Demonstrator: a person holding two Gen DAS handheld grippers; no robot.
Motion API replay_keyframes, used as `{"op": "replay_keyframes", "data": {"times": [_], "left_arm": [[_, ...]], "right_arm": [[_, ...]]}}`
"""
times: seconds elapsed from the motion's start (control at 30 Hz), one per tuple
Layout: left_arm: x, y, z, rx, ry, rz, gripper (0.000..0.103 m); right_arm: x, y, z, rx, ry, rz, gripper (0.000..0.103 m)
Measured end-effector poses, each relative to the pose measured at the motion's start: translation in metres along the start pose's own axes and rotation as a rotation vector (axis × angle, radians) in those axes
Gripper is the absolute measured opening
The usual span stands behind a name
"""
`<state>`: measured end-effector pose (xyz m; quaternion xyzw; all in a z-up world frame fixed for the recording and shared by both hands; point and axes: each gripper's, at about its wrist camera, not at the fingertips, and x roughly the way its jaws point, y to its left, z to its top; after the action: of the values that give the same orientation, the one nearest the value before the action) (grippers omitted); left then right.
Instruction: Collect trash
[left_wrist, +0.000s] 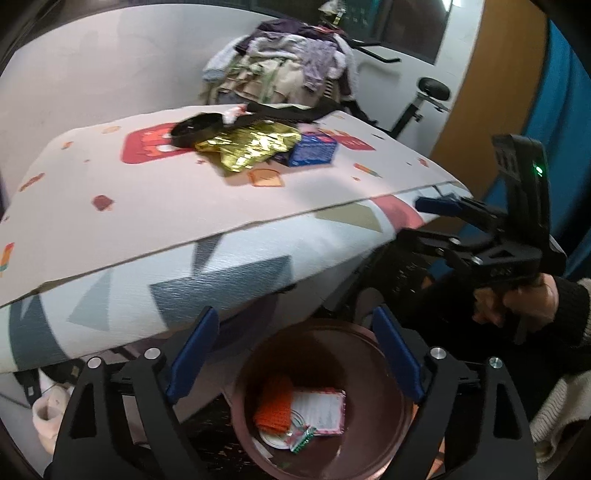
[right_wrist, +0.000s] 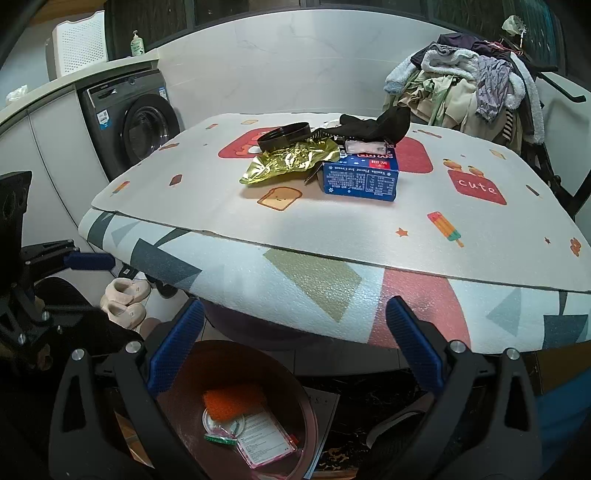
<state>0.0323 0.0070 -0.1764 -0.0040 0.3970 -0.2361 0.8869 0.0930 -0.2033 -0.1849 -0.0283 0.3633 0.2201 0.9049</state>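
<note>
A brown round bin (left_wrist: 373, 402) (right_wrist: 282, 384) stands on the floor below the table edge. In it lie an orange textured piece (left_wrist: 275, 402) (right_wrist: 233, 402), a pink-edged white card pack (left_wrist: 319, 408) (right_wrist: 266, 441) and a small green wrapper (left_wrist: 303, 437) (right_wrist: 219, 439). My left gripper (left_wrist: 295, 356) hangs open over the bin with nothing between its fingers. The right gripper (right_wrist: 295, 347) is open and empty beside it. On the table lie a gold foil wrapper (left_wrist: 251, 147) (right_wrist: 291, 160), a blue ice cream box (left_wrist: 314, 149) (right_wrist: 360, 177) and a black round lid (left_wrist: 195, 129) (right_wrist: 284, 134).
The patterned foam mat (right_wrist: 332, 229) overhangs the table front, just above the bin. A black cloth (right_wrist: 384, 123) lies behind the box. Clothes are piled (right_wrist: 469, 85) at the far right. A washing machine (right_wrist: 136, 125) and slippers (right_wrist: 123, 299) are on the left.
</note>
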Motion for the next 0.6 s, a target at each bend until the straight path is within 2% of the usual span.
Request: {"op": "replay_keyframes", "data": {"times": [0.07, 0.37, 0.6], "left_arm": [[-0.003, 0.006, 0.001, -0.023, -0.017, 0.028, 0.090], [-0.009, 0.024, 0.003, -0.098, -0.042, 0.070, 0.091], [-0.011, 0.030, 0.003, -0.122, -0.047, 0.138, 0.094]], "right_arm": [[0.000, 0.000, 0.000, 0.000, 0.000, 0.000, 0.097], [-0.001, -0.009, -0.002, 0.035, -0.003, -0.018, 0.097], [0.002, -0.017, -0.003, 0.069, 0.017, -0.059, 0.097]]}}
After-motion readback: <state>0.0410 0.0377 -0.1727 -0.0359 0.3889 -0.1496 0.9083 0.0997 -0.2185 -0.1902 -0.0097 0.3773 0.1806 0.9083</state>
